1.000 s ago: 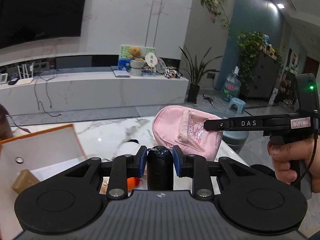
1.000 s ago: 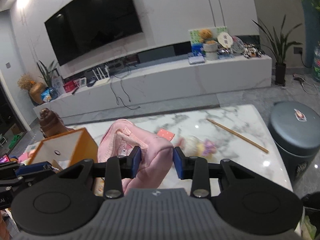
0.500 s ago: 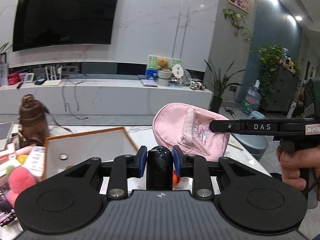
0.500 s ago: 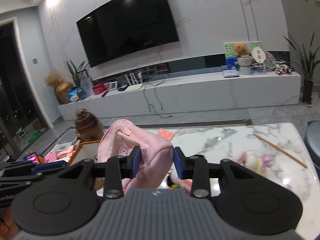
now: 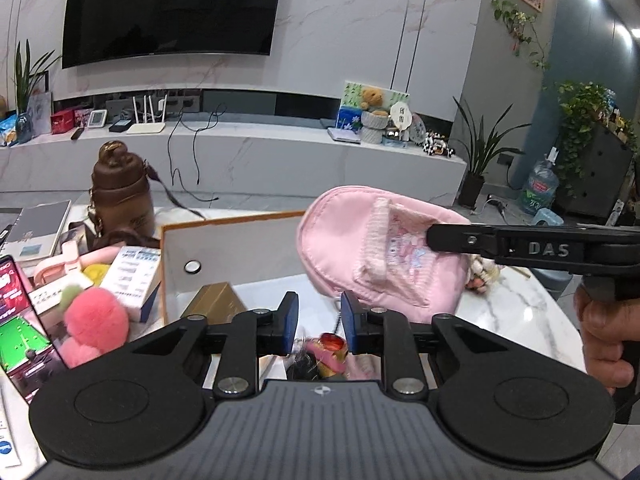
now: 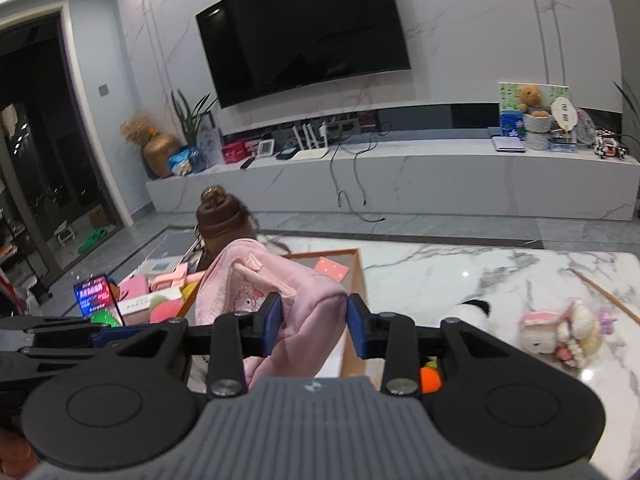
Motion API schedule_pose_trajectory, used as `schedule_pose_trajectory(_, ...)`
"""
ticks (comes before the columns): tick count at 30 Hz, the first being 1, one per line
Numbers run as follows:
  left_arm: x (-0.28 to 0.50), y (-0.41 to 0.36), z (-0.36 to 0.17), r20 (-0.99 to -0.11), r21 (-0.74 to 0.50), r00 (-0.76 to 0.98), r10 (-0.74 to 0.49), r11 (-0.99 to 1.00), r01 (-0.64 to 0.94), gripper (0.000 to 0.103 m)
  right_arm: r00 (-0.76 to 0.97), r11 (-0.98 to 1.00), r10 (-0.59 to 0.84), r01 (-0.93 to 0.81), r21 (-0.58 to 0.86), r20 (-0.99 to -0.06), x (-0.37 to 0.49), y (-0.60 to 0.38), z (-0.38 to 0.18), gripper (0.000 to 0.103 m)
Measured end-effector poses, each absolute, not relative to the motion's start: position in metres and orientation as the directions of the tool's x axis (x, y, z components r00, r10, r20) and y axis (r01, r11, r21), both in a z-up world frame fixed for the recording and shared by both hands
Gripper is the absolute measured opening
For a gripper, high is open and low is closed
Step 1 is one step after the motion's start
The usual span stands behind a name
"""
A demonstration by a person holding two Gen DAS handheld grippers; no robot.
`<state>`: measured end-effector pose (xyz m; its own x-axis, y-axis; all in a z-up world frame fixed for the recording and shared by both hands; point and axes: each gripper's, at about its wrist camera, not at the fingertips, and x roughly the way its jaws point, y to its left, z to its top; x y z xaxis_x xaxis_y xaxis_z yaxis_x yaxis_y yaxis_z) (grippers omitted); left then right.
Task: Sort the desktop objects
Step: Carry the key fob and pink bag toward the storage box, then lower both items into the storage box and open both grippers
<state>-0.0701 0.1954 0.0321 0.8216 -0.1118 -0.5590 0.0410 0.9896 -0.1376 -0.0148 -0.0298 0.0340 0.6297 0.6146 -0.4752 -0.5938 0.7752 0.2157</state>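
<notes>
Nearest, left gripper (image 5: 319, 330) is hovering over small trinkets (image 5: 324, 354), jaws narrowed, apparently gripping nothing. Right gripper (image 6: 314, 328) is clamping pink pouch (image 6: 276, 288) aloft beside orange-rimmed box (image 5: 232, 220). Beyond, brown bottle (image 5: 120, 188) is standing on marble table (image 6: 440, 272).

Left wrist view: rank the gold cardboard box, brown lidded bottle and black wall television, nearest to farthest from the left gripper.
From the left gripper:
1. gold cardboard box, just ahead to the left.
2. brown lidded bottle, farther back on the left.
3. black wall television, across the room.
</notes>
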Motion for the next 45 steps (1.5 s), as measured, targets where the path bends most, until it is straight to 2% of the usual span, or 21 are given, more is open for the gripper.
schedule_pose_trajectory(6, -0.07, 0.208, 0.019, -0.597, -0.129, 0.796, -0.097, 0.991, 0.025, 0.026, 0.596, 0.759, 0.613, -0.627, 0.177, -0.519, -0.012, 0.002, 0.018, 0.038)
schedule_pose_trajectory(14, -0.063, 0.216, 0.0, -0.661, -0.108, 0.746, -0.078, 0.994, 0.009, 0.026, 0.497, 0.712, 0.573, -0.695, 0.097, -0.652, -0.009, 0.045, -0.02, 0.038)
schedule_pose_trajectory(19, -0.059, 0.218, -0.008, -0.689, -0.091, 0.722, -0.064, 0.996, 0.001, 0.026, 0.473, 0.693, 0.537, -0.719, 0.046, -0.698, -0.01, 0.059, -0.039, 0.038)
schedule_pose_trajectory(24, -0.059, 0.217, -0.009, -0.689, -0.079, 0.723, -0.061, 0.997, 0.008, 0.026, 0.479, 0.695, 0.522, -0.719, 0.025, -0.706, -0.005, 0.066, -0.049, 0.039)
schedule_pose_trajectory(27, -0.058, 0.218, -0.01, -0.69, -0.076, 0.722, -0.058, 0.997, 0.007, 0.026, 0.483, 0.703, 0.513, -0.711, 0.023, -0.709, -0.003, 0.07, -0.052, 0.045)
schedule_pose_trajectory(30, -0.057, 0.218, -0.01, -0.692, -0.074, 0.72, -0.054, 0.997, 0.004, 0.027, 0.493, 0.702, 0.508, -0.712, 0.008, -0.707, -0.005, 0.071, -0.053, 0.046)
schedule_pose_trajectory(45, -0.049, 0.183, 0.002, -0.669, -0.071, 0.738, -0.092, 0.996, 0.059, 0.031, 0.557, 0.734, 0.543, -0.679, 0.033, -0.629, -0.004, 0.03, -0.023, 0.051)
